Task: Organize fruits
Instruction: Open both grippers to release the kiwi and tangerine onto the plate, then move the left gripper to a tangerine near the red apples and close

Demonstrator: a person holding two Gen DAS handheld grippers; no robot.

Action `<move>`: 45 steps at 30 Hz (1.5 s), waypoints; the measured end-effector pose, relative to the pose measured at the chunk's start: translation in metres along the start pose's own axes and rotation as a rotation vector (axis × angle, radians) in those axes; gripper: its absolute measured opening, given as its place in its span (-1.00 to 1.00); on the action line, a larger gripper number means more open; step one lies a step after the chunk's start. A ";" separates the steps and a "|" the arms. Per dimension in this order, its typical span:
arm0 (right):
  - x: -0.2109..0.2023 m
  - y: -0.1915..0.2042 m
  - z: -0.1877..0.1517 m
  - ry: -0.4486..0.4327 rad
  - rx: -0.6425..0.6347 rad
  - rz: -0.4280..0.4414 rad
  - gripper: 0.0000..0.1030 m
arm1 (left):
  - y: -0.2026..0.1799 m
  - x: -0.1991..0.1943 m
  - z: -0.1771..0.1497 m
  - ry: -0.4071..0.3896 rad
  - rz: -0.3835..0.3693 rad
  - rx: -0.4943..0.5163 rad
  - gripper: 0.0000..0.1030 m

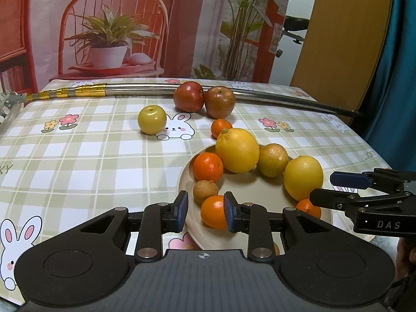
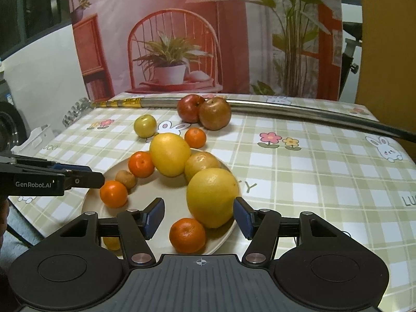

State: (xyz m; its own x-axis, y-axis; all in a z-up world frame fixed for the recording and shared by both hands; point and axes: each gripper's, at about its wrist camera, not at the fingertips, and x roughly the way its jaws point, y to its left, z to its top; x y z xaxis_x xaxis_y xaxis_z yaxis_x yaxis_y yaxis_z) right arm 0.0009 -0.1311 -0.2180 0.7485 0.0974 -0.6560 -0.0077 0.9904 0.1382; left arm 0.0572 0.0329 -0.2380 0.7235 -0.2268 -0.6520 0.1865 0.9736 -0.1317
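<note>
Mostly citrus (image 2: 212,197) (glossy) on plate (image 2: 93,197)

Two red apples (image 2: 204,111), four mandarins (image 2: 141,164), two lemons (image 2: 170,154)

We see the left gripper (image 1: 205,212) with its jaws nearly closed and empty above the beige plate (image 1: 249,189) of citrus on the counter (image 1: 78,161). The right gripper (image 1: 322,189) reaches in beside a yellow lemon (image 1: 303,178). Beyond lie two red apples (image 1: 204,98) against a metal rod (image 1: 145,88).
</note>
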 end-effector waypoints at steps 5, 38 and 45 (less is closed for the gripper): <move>0.000 0.000 0.000 -0.002 -0.001 -0.002 0.07 | 0.000 0.000 0.000 -0.002 0.004 -0.002 -0.39; 0.013 -0.025 0.054 -0.160 -0.029 -0.044 0.16 | 0.018 0.010 0.079 -0.042 -0.035 -0.015 -0.17; 0.029 -0.038 0.070 -0.175 -0.001 -0.053 0.16 | -0.001 0.048 0.107 0.033 -0.101 0.026 -0.17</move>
State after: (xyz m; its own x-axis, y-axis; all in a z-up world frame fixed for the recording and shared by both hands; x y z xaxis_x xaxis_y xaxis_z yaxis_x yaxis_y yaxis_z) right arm 0.0692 -0.1723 -0.1903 0.8517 0.0262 -0.5233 0.0345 0.9938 0.1059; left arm 0.1625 0.0180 -0.1894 0.6779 -0.3226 -0.6605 0.2750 0.9446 -0.1791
